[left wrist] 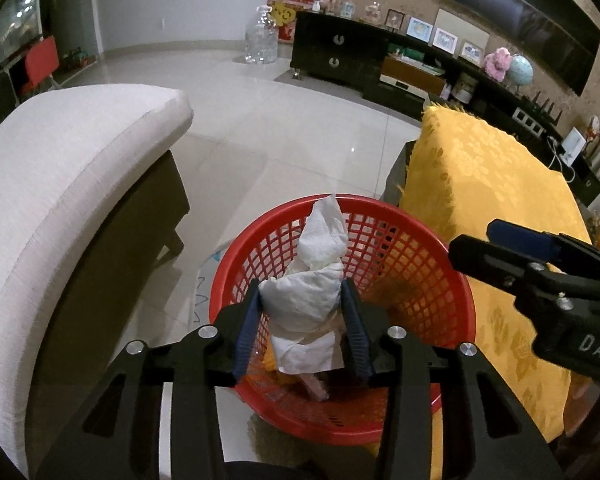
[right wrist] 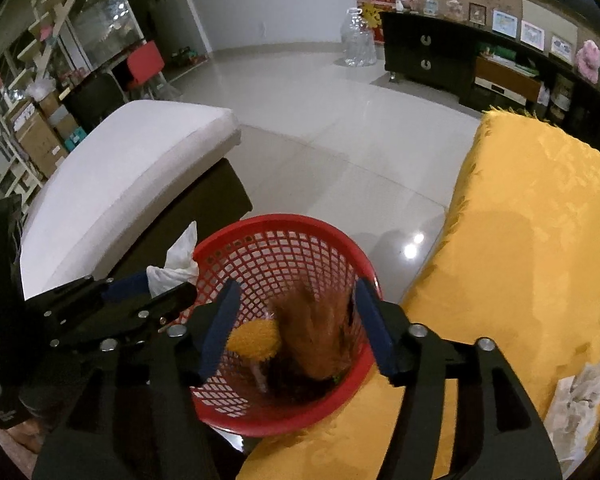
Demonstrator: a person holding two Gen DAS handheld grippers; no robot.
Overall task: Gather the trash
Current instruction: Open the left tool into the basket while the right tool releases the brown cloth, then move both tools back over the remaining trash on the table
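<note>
Left gripper (left wrist: 302, 316) pinches a crumpled white tissue wad (left wrist: 306, 300) – right gripper (right wrist: 296, 326) gapes empty over the red plastic mesh basket (right wrist: 260, 228), yellow scrap (right wrist: 254, 338) at 9 o'clock inside.

The left gripper (left wrist: 302, 316) fills the bottom of the left wrist view. It is made of matte black plastic with flat linkage arms that have elongated cut-outs. 4 round silver screws sit on its joints in a shallow arc across the lower frame. Its 2 fingers carry ribbed dark blue pads (left wrist: 247, 332).

The right gripper (right wrist: 296, 328) has the same build in the lower half of the right wrist view: a black frame, silver screw heads and long dark blue pads (right wrist: 374, 328) with a matte surface. Seen from the side at the right edge of the left wrist view, its black body bears white letters "DAS" and small silver screws.
</note>
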